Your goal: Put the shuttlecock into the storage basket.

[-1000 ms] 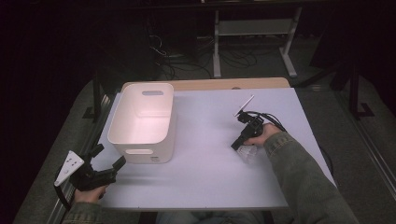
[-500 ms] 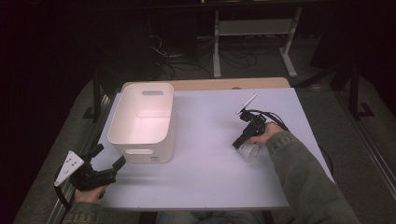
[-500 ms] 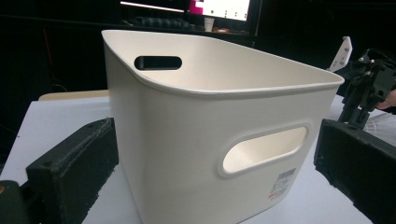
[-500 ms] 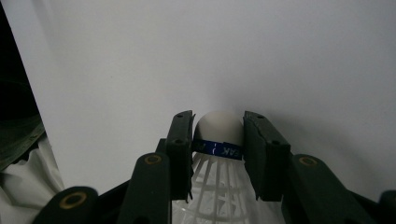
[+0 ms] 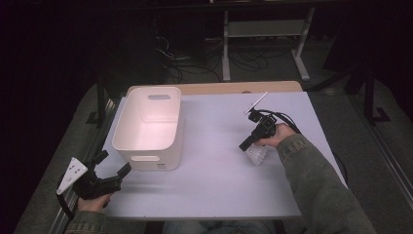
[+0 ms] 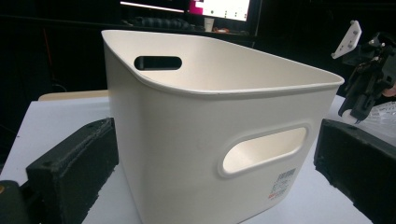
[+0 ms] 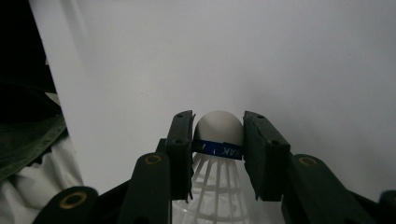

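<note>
Shuttlecock (image 7: pixel 218 128): white, rounded cork head with a blue band, feather skirt below. In the right gripper view it sits low in the centre of the frame, clamped at the cork by the two black jaws of the right gripper (image 7: pixel 218 140), one pad on each side of the band. In the high view the right gripper (image 5: pixel 251 144) lies right of centre, with the pale skirt just below it against the table (image 5: pixel 214 185).

Left gripper (image 5: pixel 113 168): lower left of the high view, at the table's near edge, jaws apart with nothing between them. In the left gripper view the jaw pads stand at the lower left and lower right corners, and the bin rises between and beyond them.

Bin (image 5: pixel 148 127): white plastic, open-topped, a handle slot at each end, upright at centre left of the high view, well apart from the shuttlecock. Its near wall (image 6: pixel 210 154) blocks most of the left gripper's outlook; a barcode label sits low on that wall.

Table: pale top, bare stretch between bin and right gripper. Dark floor with cables and a metal stand along the top of the high view.
</note>
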Demonstrator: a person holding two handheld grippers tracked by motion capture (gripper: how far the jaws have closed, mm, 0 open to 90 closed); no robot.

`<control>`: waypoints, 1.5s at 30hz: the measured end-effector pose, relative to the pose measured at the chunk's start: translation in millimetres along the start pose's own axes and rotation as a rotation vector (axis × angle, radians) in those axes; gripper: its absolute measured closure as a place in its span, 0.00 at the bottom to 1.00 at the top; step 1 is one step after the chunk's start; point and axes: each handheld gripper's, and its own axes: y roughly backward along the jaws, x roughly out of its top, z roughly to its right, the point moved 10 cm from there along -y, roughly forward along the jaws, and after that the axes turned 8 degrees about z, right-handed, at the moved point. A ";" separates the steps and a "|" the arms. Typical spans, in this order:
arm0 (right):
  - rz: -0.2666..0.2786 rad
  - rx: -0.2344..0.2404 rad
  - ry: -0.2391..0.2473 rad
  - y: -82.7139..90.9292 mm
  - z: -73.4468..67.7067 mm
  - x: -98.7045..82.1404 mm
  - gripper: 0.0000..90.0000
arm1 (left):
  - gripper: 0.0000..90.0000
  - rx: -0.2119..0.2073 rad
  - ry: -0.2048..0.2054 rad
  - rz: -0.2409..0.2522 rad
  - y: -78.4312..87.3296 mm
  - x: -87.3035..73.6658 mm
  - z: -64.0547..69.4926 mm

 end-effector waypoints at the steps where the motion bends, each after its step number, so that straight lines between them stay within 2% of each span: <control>1: 0.003 -0.003 0.005 1.1 -1.5 1.2 0.70 | 0.00 0.000 0.001 0.001 -0.1 0.0 0.1; 17: 0.062 0.010 0.086 18.1 -33.9 26.3 0.70 | 0.00 0.001 0.001 0.000 -0.1 -0.1 -0.2; 18: 0.069 0.012 0.102 19.8 -39.5 30.5 0.70 | 0.00 0.001 0.000 0.000 0.0 -0.1 -0.1; 23: 0.123 0.021 0.153 28.6 -54.2 43.8 0.70 | 0.00 0.001 0.002 0.001 0.0 0.0 0.0; 28: 0.181 0.034 0.179 38.4 -67.6 55.2 0.70 | 0.00 -0.001 0.003 0.003 -0.1 0.2 0.4; 31: 0.220 0.035 0.204 43.6 -72.3 60.7 0.70 | 0.00 0.000 0.002 0.000 0.0 0.0 -0.1; 34: 0.244 0.044 0.209 46.6 -77.0 64.8 0.70 | 0.00 0.000 0.002 0.001 -0.1 0.0 0.1; 35: 0.260 0.042 0.231 46.8 -76.8 67.6 0.70 | 0.00 0.000 0.002 0.000 -0.1 0.0 0.1; 41: 0.310 0.060 0.246 52.9 -91.8 79.0 0.70 | 0.00 -0.002 0.002 0.001 -0.4 -0.1 0.4; 45: 0.321 0.064 0.249 53.2 -99.0 84.2 0.70 | 0.00 -0.005 0.001 0.001 -0.4 0.0 0.6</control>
